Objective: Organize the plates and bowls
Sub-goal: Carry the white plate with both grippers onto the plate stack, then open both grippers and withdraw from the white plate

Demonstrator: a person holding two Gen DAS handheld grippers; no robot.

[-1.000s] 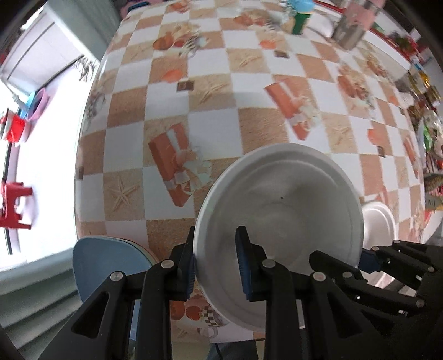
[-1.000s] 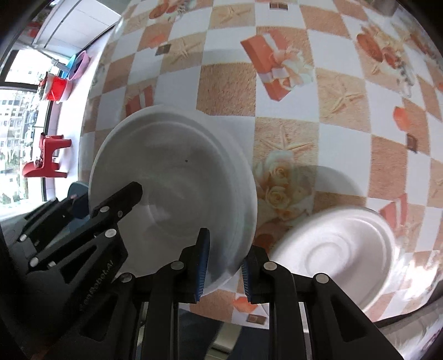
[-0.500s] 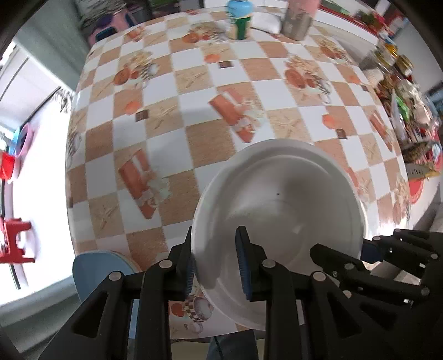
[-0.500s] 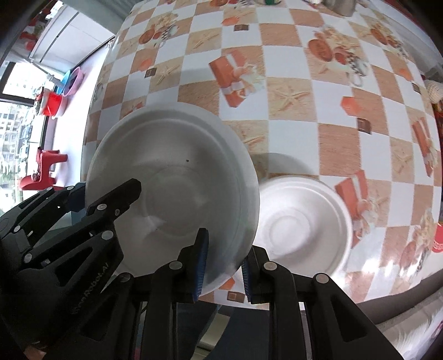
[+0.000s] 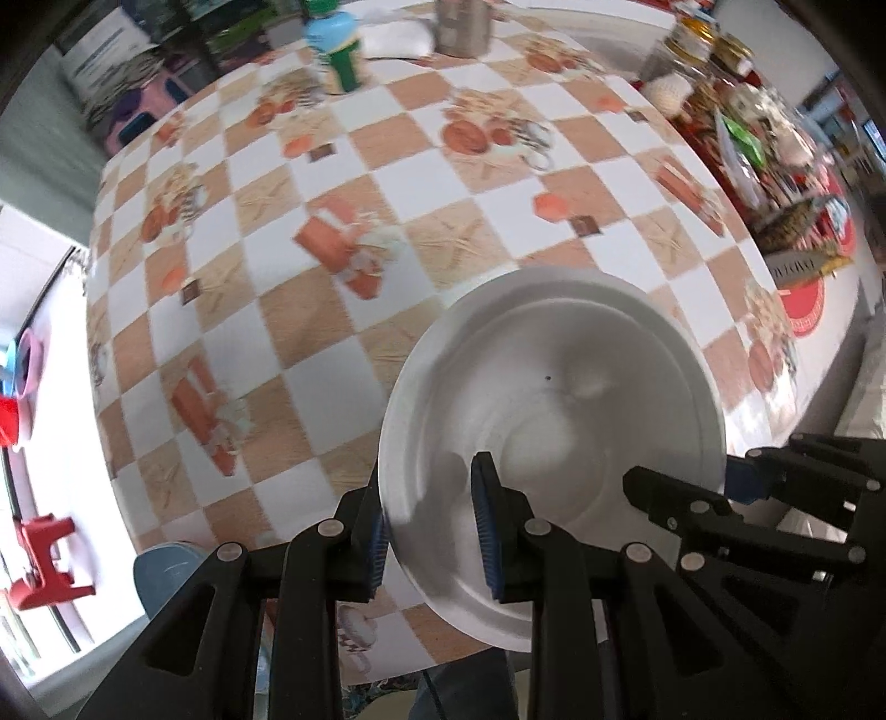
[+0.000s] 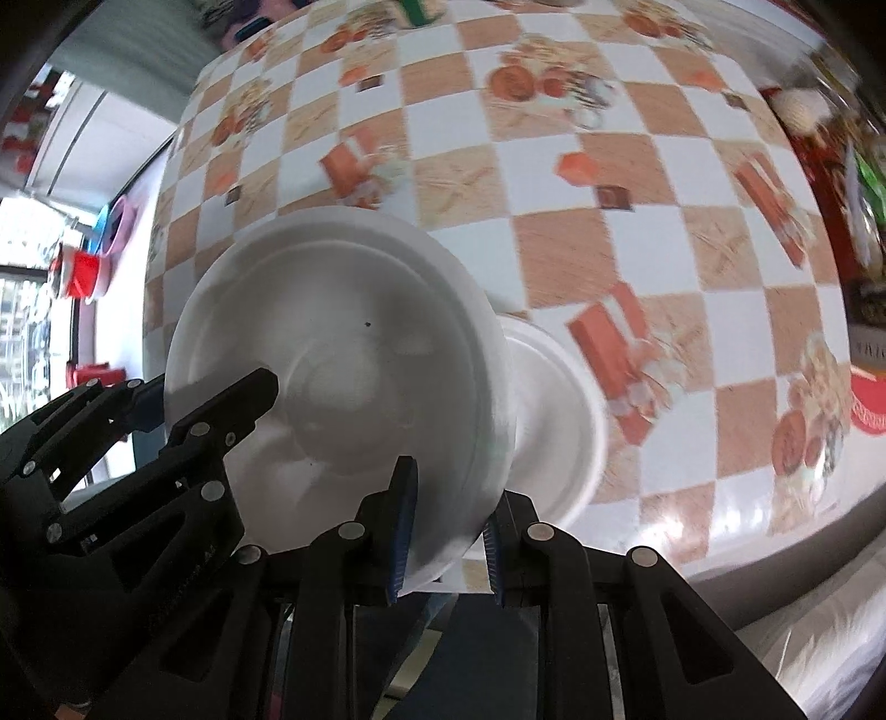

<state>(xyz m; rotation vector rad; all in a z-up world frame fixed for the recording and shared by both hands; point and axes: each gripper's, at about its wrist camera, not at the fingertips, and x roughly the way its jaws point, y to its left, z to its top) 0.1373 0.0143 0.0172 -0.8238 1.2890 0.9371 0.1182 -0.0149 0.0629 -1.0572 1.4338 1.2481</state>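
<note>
A large white plate is held above the table by both grippers, one on each side of its rim. My left gripper is shut on its left rim. My right gripper is shut on its right rim; the plate fills the middle of the right wrist view. A smaller white plate lies on the table under and right of the held plate. A blue plate sits at the table's near left edge. The right gripper's body shows in the left wrist view.
The table has a checked orange and white cloth. A green bottle, a metal cup and a white cloth stand at the far edge. Packets and jars crowd the far right. A red stool stands on the floor at left.
Both grippers have carried the large plate rightward and higher. It now overlaps the smaller white plate on the table. Both grips are unchanged.
</note>
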